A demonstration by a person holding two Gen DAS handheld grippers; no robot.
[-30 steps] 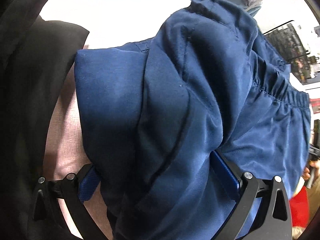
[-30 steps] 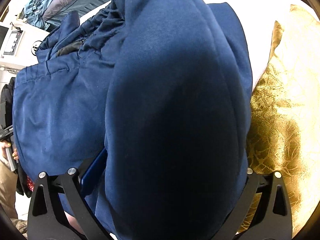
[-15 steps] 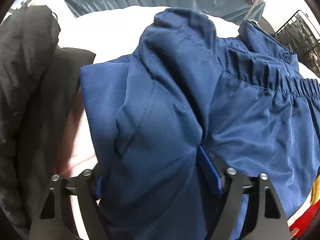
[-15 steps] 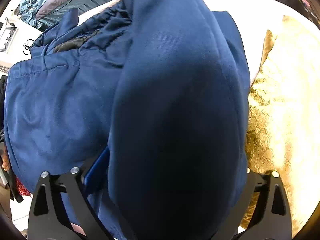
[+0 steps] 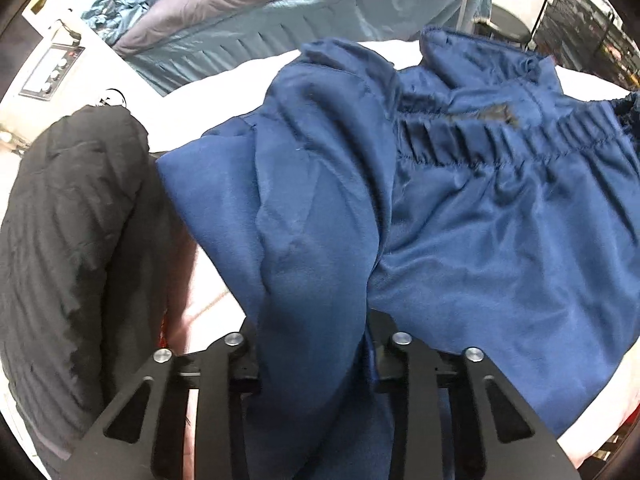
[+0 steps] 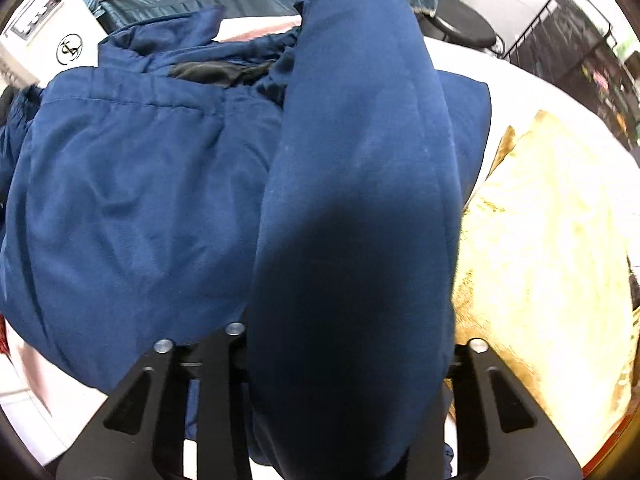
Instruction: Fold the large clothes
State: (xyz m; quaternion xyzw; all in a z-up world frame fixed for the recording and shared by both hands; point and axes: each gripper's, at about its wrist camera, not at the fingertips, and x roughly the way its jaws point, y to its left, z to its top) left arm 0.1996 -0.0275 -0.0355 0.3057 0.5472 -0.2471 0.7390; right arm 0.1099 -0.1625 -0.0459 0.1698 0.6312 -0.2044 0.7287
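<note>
At six o'clock, pinched navy trousers (image 5: 480, 240) in closing left gripper (image 5: 314, 364) and right gripper (image 6: 340, 360); best lifted evenly, toward twelve o'clock, edges aligned.

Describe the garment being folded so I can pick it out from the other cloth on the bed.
On the white bed, between a black jacket on one side and a gold cushion on the other, lie the navy trousers. Their gathered elastic waistband sets them apart; both grippers are closing on bunches of the cloth.
</note>
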